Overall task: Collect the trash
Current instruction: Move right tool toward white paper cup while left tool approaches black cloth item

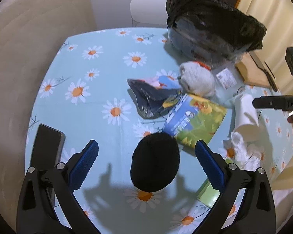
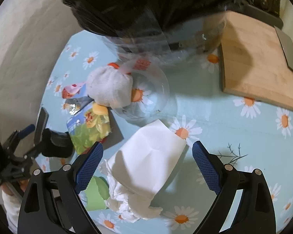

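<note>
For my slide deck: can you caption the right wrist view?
Open right gripper poised over a white paper cup lying among crumpled white tissues on a daisy-print tablecloth.

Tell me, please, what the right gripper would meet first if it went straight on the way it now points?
Most likely the white paper, which lies on the tablecloth between the open fingers of the right gripper. Beyond it sits a clear plastic cup. Depth is hard to judge through the fisheye.

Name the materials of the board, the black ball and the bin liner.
Board: pale wood, matte, faint grain lines. Black ball: seemingly knitted fabric, fuzzy and lightless, perhaps a rolled sock. Bin liner: thin black plastic film, crinkled and glossy.
</note>
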